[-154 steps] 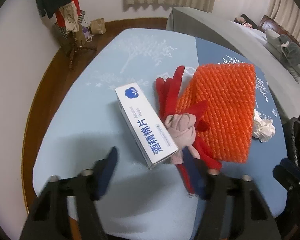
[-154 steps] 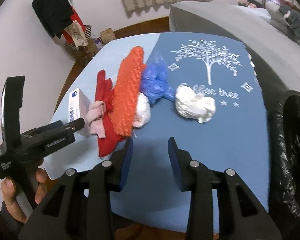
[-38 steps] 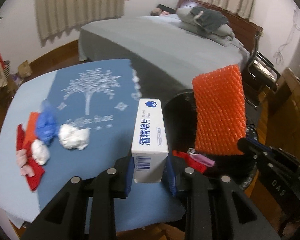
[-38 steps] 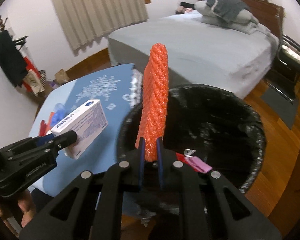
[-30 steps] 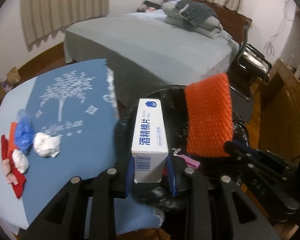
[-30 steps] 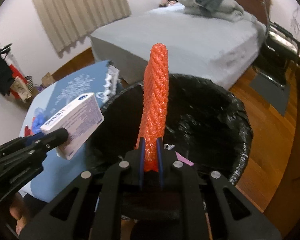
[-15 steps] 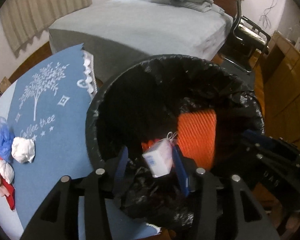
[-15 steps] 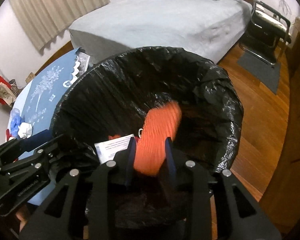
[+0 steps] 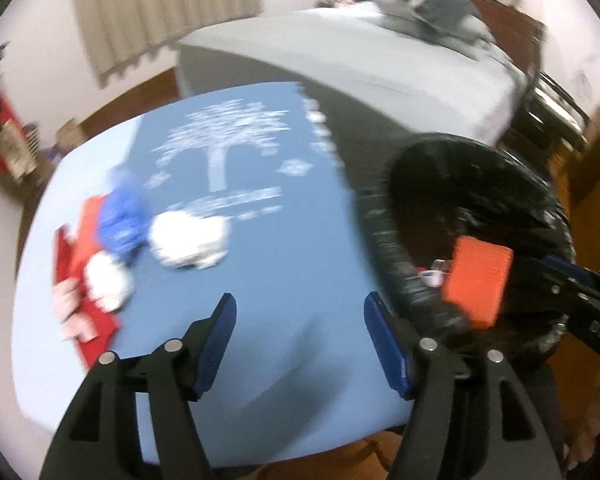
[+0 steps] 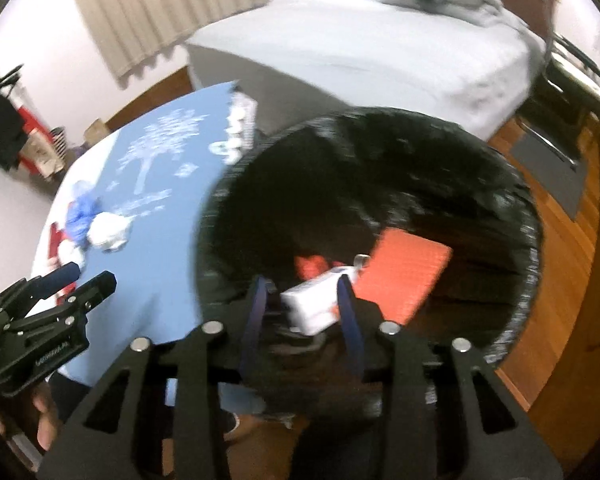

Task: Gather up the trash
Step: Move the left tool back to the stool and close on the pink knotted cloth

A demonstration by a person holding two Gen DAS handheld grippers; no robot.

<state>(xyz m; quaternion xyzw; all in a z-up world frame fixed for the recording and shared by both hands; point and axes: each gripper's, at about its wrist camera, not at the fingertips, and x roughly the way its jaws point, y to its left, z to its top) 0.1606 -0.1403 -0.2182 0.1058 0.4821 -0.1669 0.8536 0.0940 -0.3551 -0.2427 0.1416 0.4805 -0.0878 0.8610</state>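
Note:
My left gripper [image 9: 300, 332] is open and empty over the near edge of the blue table [image 9: 292, 248]. Trash lies on the table's left side: a white paper wad [image 9: 190, 240], a blue plastic wad [image 9: 122, 222], a smaller white wad [image 9: 108, 278] and red cloth with a pink piece [image 9: 80, 320]. The black-lined trash bin [image 10: 380, 152] stands at the table's right edge. My right gripper [image 10: 302, 310] is open above the bin. The orange foam net [image 10: 400, 276] and the white box [image 10: 320, 304] lie inside the bin.
A grey bed [image 9: 372, 56] stands behind the table and bin. A chair [image 10: 572, 92] stands on the wooden floor [image 10: 560, 240] to the right. A coat stand with clothes [image 10: 4, 136] is at the far left by the wall.
Both grippers have let go: the box and orange net now lie in the bin. My left gripper has swung left, back over the table. The right one has lifted a little.

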